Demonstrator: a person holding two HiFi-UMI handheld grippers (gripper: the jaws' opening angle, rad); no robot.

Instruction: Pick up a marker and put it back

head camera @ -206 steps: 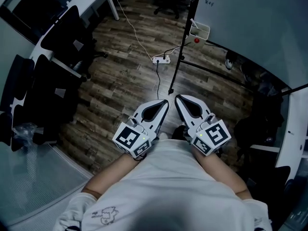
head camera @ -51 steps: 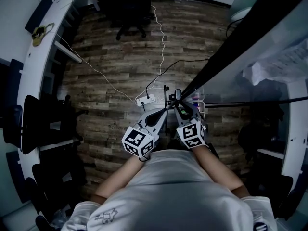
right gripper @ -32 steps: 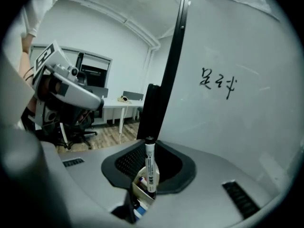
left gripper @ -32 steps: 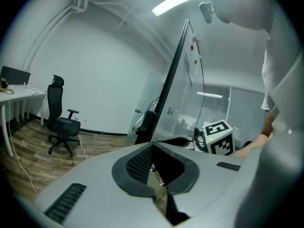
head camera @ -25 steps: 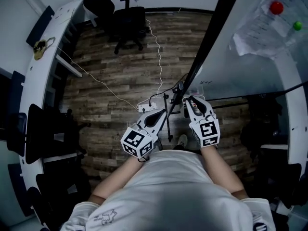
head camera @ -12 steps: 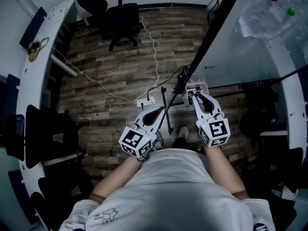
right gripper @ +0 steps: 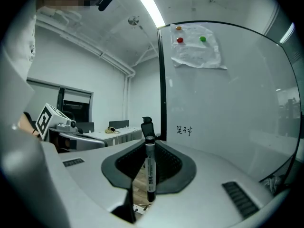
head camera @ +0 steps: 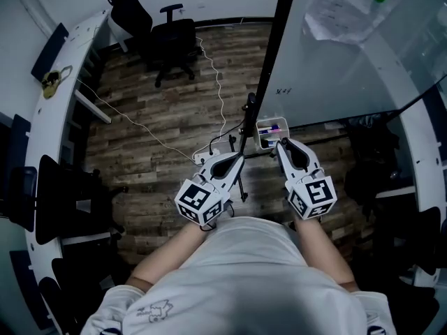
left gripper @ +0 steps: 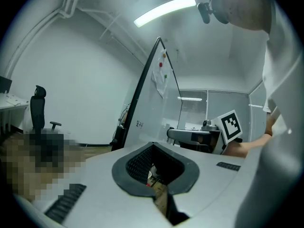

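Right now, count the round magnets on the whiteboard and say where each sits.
3. On the crumpled white paper sheet: a small orange round magnet at its upper left, a red round magnet just below, a green round magnet to the right. None seems hidden.

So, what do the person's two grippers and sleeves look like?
Both the left gripper and the right gripper are pale grey, with pointed jaws lined in dark ribbed material. Each carries a white cube with black square markers. The person wears a white short-sleeved shirt with a small drawing on one sleeve.
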